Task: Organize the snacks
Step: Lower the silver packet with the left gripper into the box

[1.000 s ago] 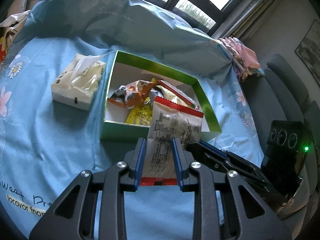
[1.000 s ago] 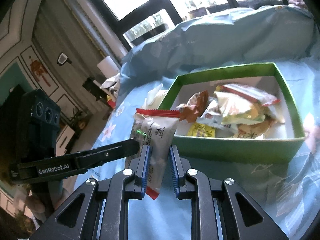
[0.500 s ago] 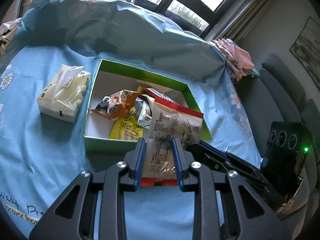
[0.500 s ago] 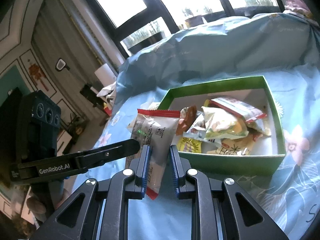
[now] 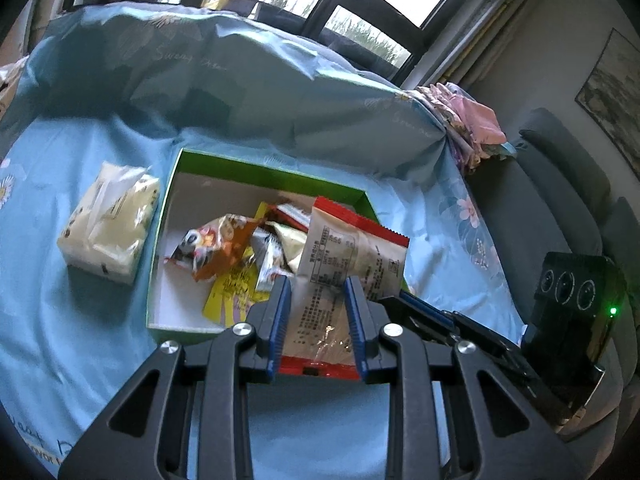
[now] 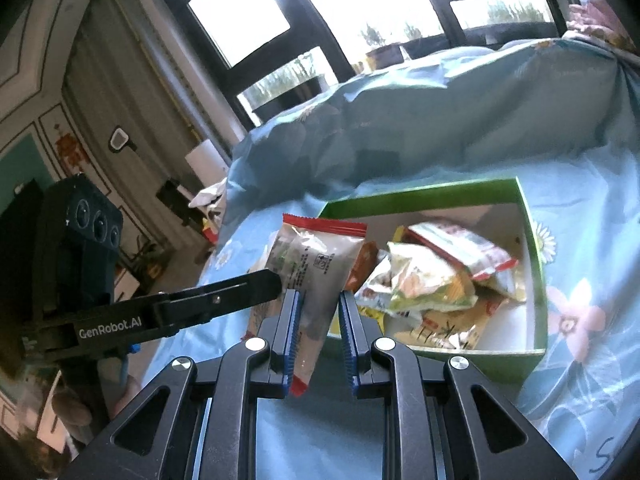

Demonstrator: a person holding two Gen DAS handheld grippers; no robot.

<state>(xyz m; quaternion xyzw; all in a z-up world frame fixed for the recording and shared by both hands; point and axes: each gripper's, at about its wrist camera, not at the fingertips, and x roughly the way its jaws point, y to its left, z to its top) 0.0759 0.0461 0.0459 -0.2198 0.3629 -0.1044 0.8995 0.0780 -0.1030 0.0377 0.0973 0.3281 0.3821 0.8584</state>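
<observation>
— Left wrist view: where's the packet (image 5: 352, 256)?

— Clamped between my left fingers (image 5: 316, 312) and my right fingers (image 6: 320, 320), both narrow on it. Its long axis runs up and away from me, red top seal leaning over the green box (image 5: 160, 216).

— And the box?

— Just ahead of both hands, open, other snack bags (image 6: 432, 276) heaped inside. Tissue pack (image 5: 108, 224) sits left, outside.

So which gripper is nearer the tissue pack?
Left. Both clamp one snack packet, but the left gripper is right of the tissue pack; the right gripper lies beyond it, farther right.
</observation>
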